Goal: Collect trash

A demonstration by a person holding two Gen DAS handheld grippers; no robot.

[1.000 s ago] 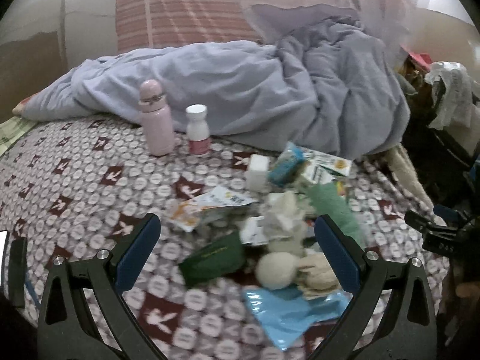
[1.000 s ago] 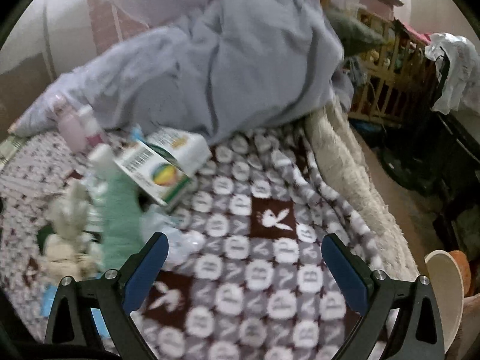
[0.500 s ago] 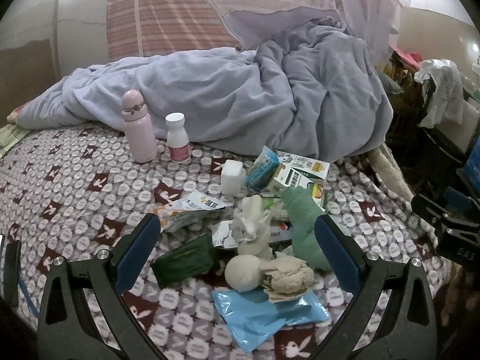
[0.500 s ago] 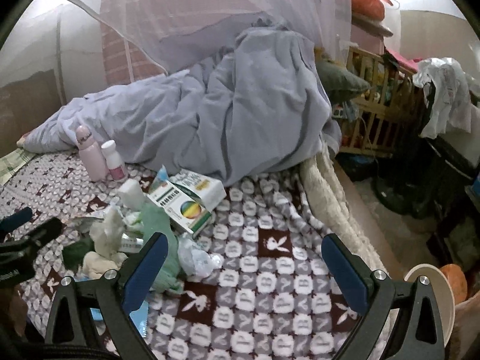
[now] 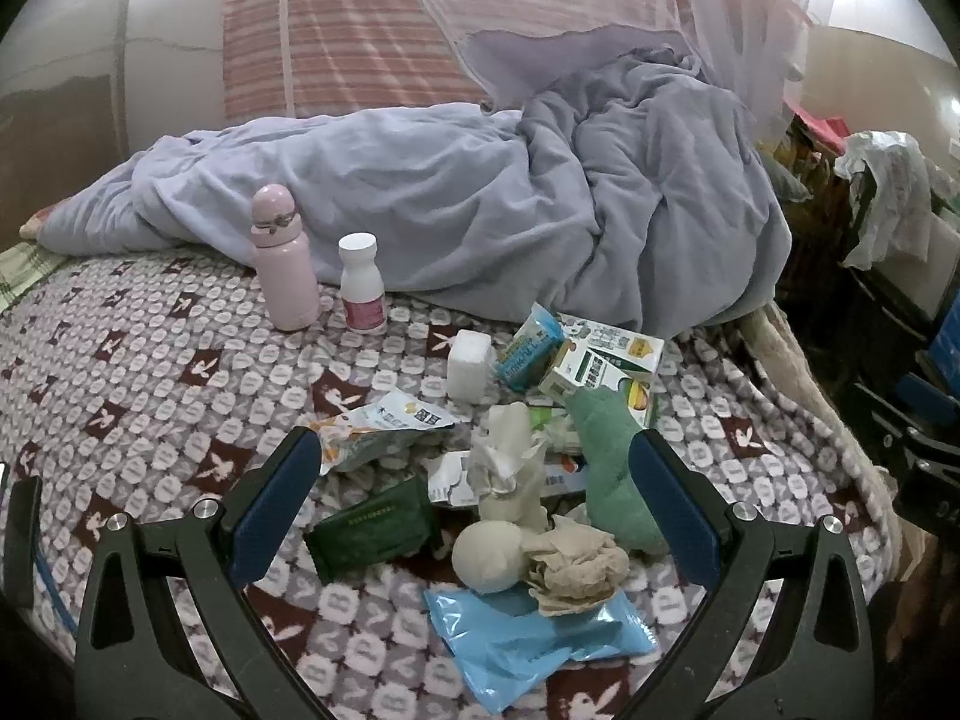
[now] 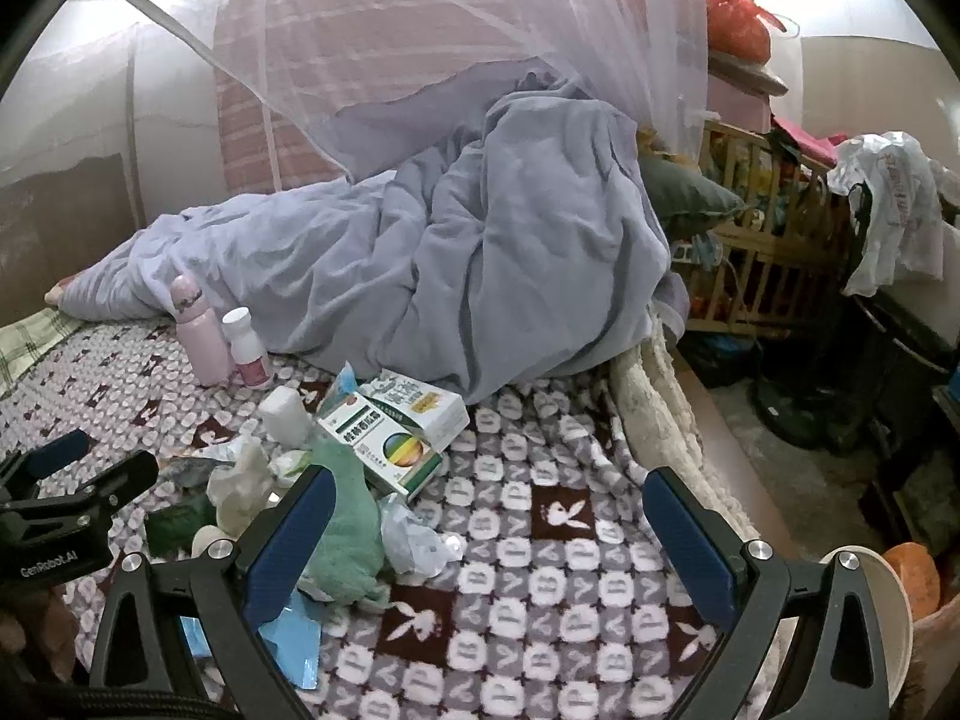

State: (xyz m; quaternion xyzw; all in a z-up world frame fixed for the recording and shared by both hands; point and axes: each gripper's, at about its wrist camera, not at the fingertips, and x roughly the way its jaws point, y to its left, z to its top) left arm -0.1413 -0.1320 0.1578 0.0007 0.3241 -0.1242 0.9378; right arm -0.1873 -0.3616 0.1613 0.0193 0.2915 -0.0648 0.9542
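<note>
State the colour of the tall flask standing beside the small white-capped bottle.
Pale pink; the flask shows best in the left wrist view.

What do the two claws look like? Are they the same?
Yes, alike. The left claw and right claw each have black arms with triangular cut-outs, silver screws and flat blue pads. From the right view, the left one's black body carries white "GenRobot.AI" lettering.

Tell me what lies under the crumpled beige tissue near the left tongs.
The crumpled beige tissue rests partly on a blue plastic wrapper. Whatever lies below its middle is covered.
</note>
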